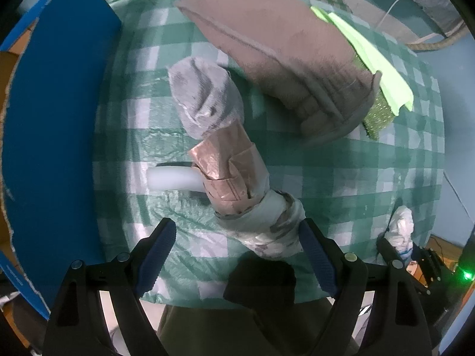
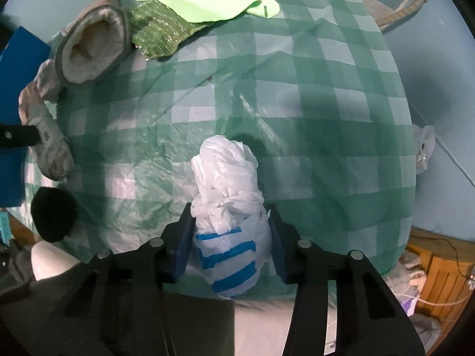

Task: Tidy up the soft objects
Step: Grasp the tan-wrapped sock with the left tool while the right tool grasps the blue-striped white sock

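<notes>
A long wrapped bundle [image 1: 225, 160] of grey cloth, brown tape and pale plastic lies on the green checked tablecloth [image 1: 341, 178]. My left gripper [image 1: 237, 252] points down over its near end, open; the bundle lies close to the right finger, well away from the left one. In the right wrist view the same bundle [image 2: 44, 124] lies at the left edge. My right gripper [image 2: 230, 237] is shut on a white plastic-bag bundle [image 2: 228, 184] with blue tape stripes, its pads pressing both sides. That bag [image 1: 400, 228] also shows at the lower right of the left wrist view.
A fuzzy brown slipper [image 1: 282, 68] [image 2: 92, 50] lies at the back on a sparkly green cloth [image 1: 377, 112] [image 2: 157, 35] and a lime cloth [image 1: 371, 56] [image 2: 207, 3]. A blue box [image 1: 53, 148] stands left. A white tube [image 1: 172, 178] and a black lump [image 1: 261, 279] lie near.
</notes>
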Tool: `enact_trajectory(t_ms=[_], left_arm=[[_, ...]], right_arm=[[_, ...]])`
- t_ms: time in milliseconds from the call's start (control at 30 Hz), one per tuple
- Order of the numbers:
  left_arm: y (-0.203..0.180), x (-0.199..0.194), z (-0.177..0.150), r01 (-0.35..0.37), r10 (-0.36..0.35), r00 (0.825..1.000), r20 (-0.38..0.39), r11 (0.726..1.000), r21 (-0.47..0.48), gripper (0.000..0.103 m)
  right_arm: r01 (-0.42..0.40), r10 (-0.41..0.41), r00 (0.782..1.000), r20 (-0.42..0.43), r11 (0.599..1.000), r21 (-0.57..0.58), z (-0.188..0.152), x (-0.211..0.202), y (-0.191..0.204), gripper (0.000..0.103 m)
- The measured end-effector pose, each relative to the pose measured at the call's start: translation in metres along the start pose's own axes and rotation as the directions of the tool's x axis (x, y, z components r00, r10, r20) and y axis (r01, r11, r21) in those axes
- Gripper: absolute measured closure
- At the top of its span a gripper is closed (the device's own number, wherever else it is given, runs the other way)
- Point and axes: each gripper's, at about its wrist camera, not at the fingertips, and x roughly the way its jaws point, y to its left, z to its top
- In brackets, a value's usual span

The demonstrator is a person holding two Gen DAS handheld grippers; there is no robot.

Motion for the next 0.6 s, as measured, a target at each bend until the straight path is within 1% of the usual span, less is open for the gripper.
enact_trajectory(t_ms=[233, 467, 500, 600], left_arm=[[0.0, 0.014, 0.009, 0.017, -0.018, 1.0, -0.016, 0.999, -0.045, 0.017], [-0.001, 0.033, 0.015, 0.013, -0.015, 0.999, -0.034, 0.997, -0.08, 0.017], [-0.001, 0.036, 0.016, 0.015, -0.018, 0.999, -0.034, 0.996, -0.088, 0.017], [0.001, 0.042, 0.016, 0.014, -0.018, 0.999, -0.037, 0.995, -0.095, 0.027]], right_arm=[[-0.008, 0.008, 1.0, 0.003, 0.999, -0.047, 0.011, -0.011, 0.004, 0.059], [-0.017, 0.019, 1.0, 0.017, 0.995, -0.103, 0.027, -0.026, 0.007, 0.059], [-0.019, 0.022, 1.0, 0.021, 0.993, -0.113, 0.031, -0.028, 0.007, 0.059], [-0.022, 0.026, 0.999, 0.028, 0.991, -0.133, 0.043, -0.031, 0.014, 0.059]])
